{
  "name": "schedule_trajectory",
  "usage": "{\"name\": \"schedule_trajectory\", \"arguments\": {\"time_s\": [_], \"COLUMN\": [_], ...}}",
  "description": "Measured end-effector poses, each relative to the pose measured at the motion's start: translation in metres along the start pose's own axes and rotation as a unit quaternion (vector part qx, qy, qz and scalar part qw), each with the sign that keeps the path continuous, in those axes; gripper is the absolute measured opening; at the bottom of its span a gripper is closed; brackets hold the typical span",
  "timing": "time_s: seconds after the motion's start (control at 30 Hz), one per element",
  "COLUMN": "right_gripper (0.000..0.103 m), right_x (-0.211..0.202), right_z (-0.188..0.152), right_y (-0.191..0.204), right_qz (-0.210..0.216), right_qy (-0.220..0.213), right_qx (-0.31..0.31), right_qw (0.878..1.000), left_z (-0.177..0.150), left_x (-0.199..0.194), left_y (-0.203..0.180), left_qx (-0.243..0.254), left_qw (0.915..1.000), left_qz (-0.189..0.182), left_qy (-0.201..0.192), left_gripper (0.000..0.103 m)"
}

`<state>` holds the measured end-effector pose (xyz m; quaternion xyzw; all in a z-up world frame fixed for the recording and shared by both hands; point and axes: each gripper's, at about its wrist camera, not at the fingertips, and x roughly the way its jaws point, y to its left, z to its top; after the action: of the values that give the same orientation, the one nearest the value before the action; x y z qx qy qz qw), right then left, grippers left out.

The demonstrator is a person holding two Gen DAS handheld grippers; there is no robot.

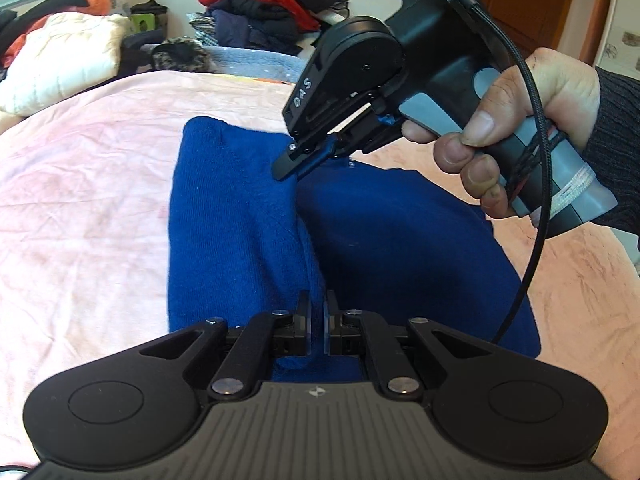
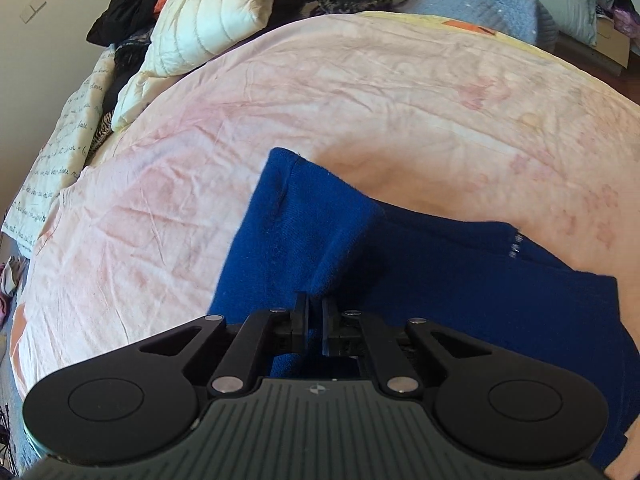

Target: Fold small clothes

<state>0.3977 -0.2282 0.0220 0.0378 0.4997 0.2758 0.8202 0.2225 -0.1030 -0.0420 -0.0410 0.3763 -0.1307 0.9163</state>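
Over pink bedspread [image 1: 80, 200], both grippers' fingers pinching blue garment [image 1: 240, 220] fold

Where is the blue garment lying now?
The blue garment lies on the pink bed cover, centre of both views, with the left gripper and right gripper pinching its raised fold.

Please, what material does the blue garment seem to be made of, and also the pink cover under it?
The blue garment looks like a soft knit, perhaps cotton or wool blend: fine ribbed rows and a fuzzy matte surface show. The pink cover seems a thin woven sheet, probably cotton, matte, with sharp creases and a faded print. The left gripper and right gripper both pinch the blue cloth.
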Motion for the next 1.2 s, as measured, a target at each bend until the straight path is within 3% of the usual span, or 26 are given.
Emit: {"name": "schedule_trajectory", "arguments": {"time_s": [0.13, 0.2, 0.27, 0.33, 0.53, 0.7, 0.73, 0.77, 0.8, 0.9, 1.03, 1.2], "right_gripper": [0.009, 0.02, 0.053, 0.064, 0.064, 0.062, 0.053, 0.028, 0.013, 0.013, 0.013, 0.013], "right_x": [-0.012, -0.01, -0.006, -0.002, 0.019, 0.042, 0.046, 0.049, 0.05, 0.042, 0.017, -0.018], "right_z": [-0.015, -0.023, -0.031, -0.039, -0.052, -0.038, -0.036, -0.034, -0.034, -0.033, -0.033, -0.033], "right_y": [-0.039, -0.061, -0.077, -0.087, -0.094, -0.079, -0.078, -0.077, -0.076, -0.067, -0.07, -0.091], "right_qz": [0.033, 0.079, 0.101, 0.113, 0.239, 0.258, 0.258, 0.258, 0.251, 0.218, 0.206, 0.162], "right_qy": [-0.011, -0.001, 0.008, 0.001, 0.008, 0.02, 0.016, 0.009, 0.004, -0.018, -0.043, -0.05], "right_qx": [0.052, 0.108, 0.155, 0.177, 0.244, 0.254, 0.258, 0.26, 0.254, 0.205, 0.168, 0.131], "right_qw": [0.998, 0.991, 0.983, 0.978, 0.94, 0.932, 0.931, 0.93, 0.934, 0.954, 0.963, 0.977], "left_z": [-0.004, -0.005, -0.005, -0.007, -0.003, -0.005, -0.005, -0.005, -0.007, -0.008, -0.006, -0.002], "left_x": [0.006, 0.01, 0.01, 0.006, -0.01, -0.02, -0.019, -0.018, -0.021, -0.018, -0.016, -0.01], "left_y": [-0.021, -0.019, -0.013, -0.014, -0.008, -0.01, -0.008, -0.007, -0.008, -0.01, -0.028, -0.066], "left_qx": [0.02, 0.016, 0.007, 0.01, 0.009, 0.003, 0.003, 0.001, -0.002, -0.013, -0.007, 0.011], "left_qw": [0.9998, 0.9999, 0.9999, 0.9999, 0.9999, 1.0, 1.0, 1.0, 1.0, 0.9998, 0.9995, 0.9981], "left_qz": [-0.002, 0.003, 0.006, 0.007, 0.001, -0.003, -0.003, -0.003, -0.001, -0.009, -0.028, -0.06], "left_qy": [0.0, 0.003, 0.008, 0.006, -0.004, -0.005, -0.003, -0.001, 0.002, 0.013, 0.01, 0.007], "left_gripper": [0.005, 0.005, 0.005, 0.005, 0.005, 0.005, 0.005, 0.005, 0.005, 0.005, 0.005, 0.005]}}
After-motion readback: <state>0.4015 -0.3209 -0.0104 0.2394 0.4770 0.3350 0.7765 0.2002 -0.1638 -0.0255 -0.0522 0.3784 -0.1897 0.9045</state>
